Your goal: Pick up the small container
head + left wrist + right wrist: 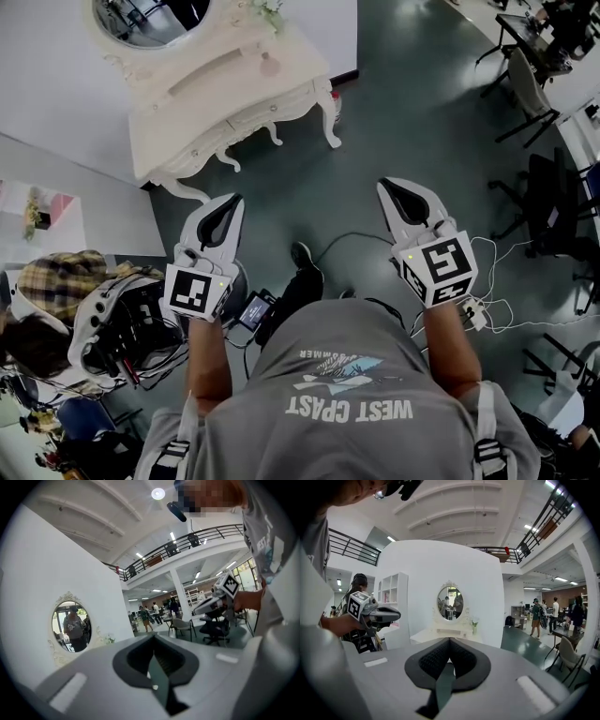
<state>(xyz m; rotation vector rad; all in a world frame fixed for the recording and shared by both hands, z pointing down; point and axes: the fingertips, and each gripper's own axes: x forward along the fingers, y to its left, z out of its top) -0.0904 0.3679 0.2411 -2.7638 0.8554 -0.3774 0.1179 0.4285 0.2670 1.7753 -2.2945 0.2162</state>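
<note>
A white vanity table [220, 89] with an oval mirror [450, 603] stands ahead across the dark floor. On its top sits a small pale object [270, 65], too small to tell what it is. A little vase of flowers [474, 622] stands beside the mirror. My left gripper [223, 208] and right gripper [405, 192] hover side by side at waist height, well short of the table. Both are shut with nothing between the pads. The left gripper view shows its jaws closed [154, 657] and the right gripper [220, 595] off to the side.
Black office chairs [548, 202] and desks line the right side. White cables [497, 281] trail on the floor by my right foot. A heap of gear [112, 323] and a plaid cloth [61, 281] sit at the left. People [536, 613] walk in the background.
</note>
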